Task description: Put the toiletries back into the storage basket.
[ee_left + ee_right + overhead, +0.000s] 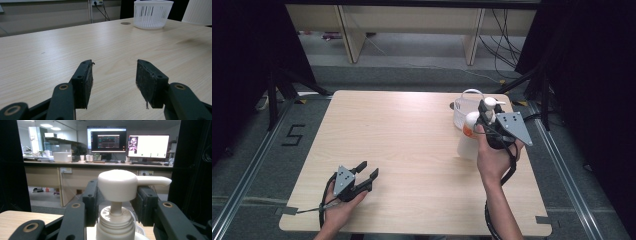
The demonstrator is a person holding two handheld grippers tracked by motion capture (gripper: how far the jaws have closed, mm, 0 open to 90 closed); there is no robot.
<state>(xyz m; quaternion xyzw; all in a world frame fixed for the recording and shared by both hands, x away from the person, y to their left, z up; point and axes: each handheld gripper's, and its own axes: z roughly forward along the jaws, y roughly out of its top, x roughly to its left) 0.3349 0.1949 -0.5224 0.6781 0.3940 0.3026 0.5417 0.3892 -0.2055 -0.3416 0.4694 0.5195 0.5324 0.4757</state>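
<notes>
A white pump bottle with an orange label is at the table's right side, just in front of a white slotted basket. My right gripper is shut on the bottle's pump head, one jaw on each side, with the spout pointing right. The bottle's neck and cap show below the jaws. My left gripper lies near the front left of the table, held in a hand. It is open, and bare wood shows between its jaws. The basket stands far ahead of it.
The light wooden table has a small round hole beside the basket. Black curtains flank the table. Desk legs and cables lie on the floor beyond it. Monitors stand on a bench in the background.
</notes>
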